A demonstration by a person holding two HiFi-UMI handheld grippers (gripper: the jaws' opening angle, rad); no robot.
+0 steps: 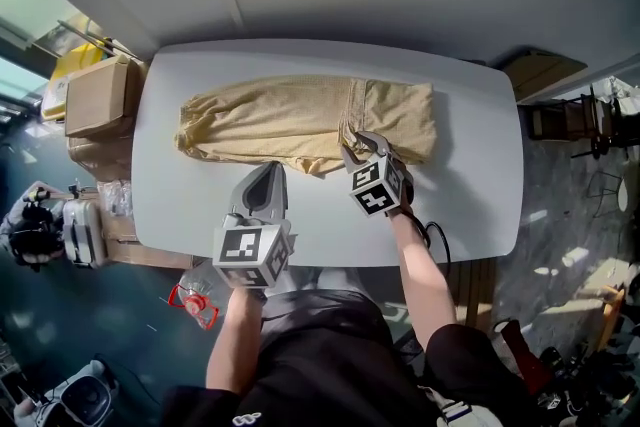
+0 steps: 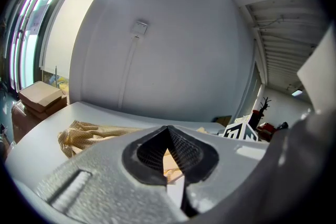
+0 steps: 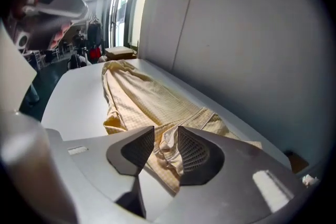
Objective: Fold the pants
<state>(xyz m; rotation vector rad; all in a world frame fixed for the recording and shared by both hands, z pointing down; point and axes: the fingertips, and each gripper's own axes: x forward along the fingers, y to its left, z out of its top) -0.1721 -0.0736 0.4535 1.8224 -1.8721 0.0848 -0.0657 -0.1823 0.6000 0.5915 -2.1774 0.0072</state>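
Note:
The tan pants [image 1: 300, 120] lie lengthwise on the white table [image 1: 470, 205], legs to the left and waist to the right. My right gripper [image 1: 358, 147] sits at the pants' near edge by the waistband. In the right gripper view the pants [image 3: 142, 102] stretch away, and the right gripper [image 3: 166, 134] stands open with a bunched fold of cloth in the gap between its pads. My left gripper [image 1: 268, 170] hovers over bare table just in front of the pants' near edge. In its own view the left gripper [image 2: 168, 131] has its tips together with nothing in them, and the pants [image 2: 86, 134] lie beyond.
Cardboard boxes [image 1: 95, 100] are stacked off the table's left side. A wooden piece of furniture [image 1: 545, 75] stands at the far right corner. A grey wall runs behind the table. Bare tabletop shows in front of the pants and on the right.

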